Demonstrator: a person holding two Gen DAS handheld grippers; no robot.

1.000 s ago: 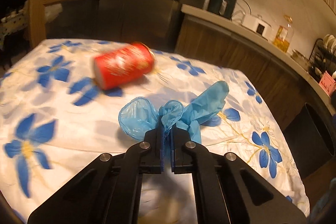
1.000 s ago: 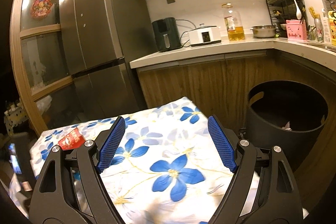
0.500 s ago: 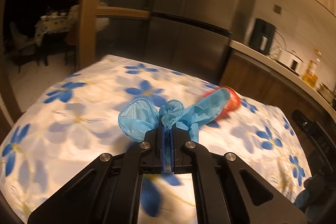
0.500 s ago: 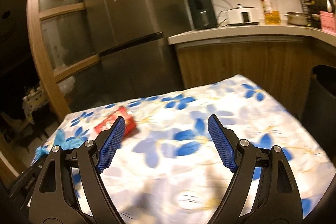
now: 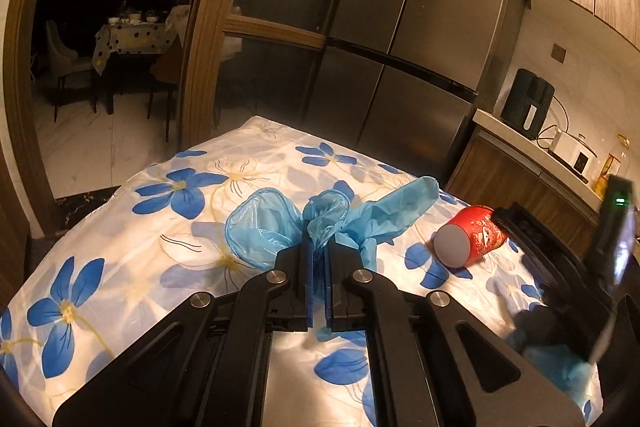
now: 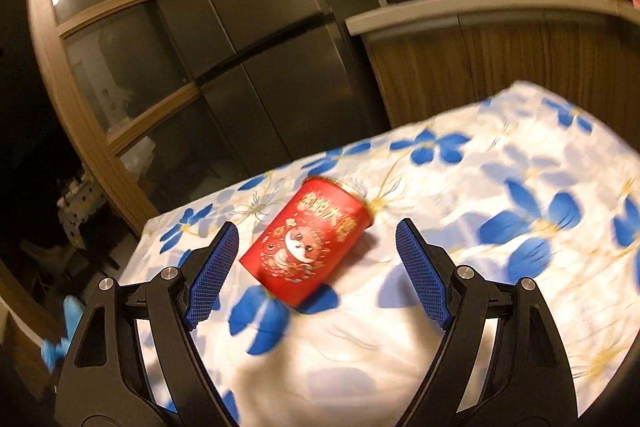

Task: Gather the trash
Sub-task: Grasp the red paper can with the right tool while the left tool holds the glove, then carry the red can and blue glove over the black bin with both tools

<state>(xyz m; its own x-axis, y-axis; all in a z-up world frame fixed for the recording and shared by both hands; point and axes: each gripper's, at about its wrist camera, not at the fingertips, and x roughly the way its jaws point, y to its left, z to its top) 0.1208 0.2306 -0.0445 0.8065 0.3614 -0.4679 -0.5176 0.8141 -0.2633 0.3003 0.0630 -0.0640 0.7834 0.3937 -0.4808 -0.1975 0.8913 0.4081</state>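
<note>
Trash was what I was collecting, and two pieces of it showed at this moment. One was a crumpled, thin blue plastic glove (image 5: 280,227): my left gripper (image 5: 318,291) had its jaws pressed together on the glove's middle, so the cuff puffed out toward ten o'clock of the fingertips and the fingers of the glove toward two o'clock. It hung above the table, which was covered with a white cloth printed with blue flowers (image 5: 120,235).

The other piece was a red paper cup with gold decoration (image 6: 308,239), lying on its side on the cloth. In the right wrist view it lay at about twelve o'clock from my right gripper (image 6: 316,267), and seemed to sit between the two blue ribbed pads (image 6: 420,271). The jaws stood wide apart and the pads did not touch the cup.

I judged the step in hand to be the approach to this cup. The next move called for going lower and forward until the pads stood on both sides of the cup wall, then closing softly, because paper would crush easily and a round cup could roll away.

About containers: the cup's grey bottom faced the left camera, so I could not tell what was inside. No trash bin showed in these views.
</note>
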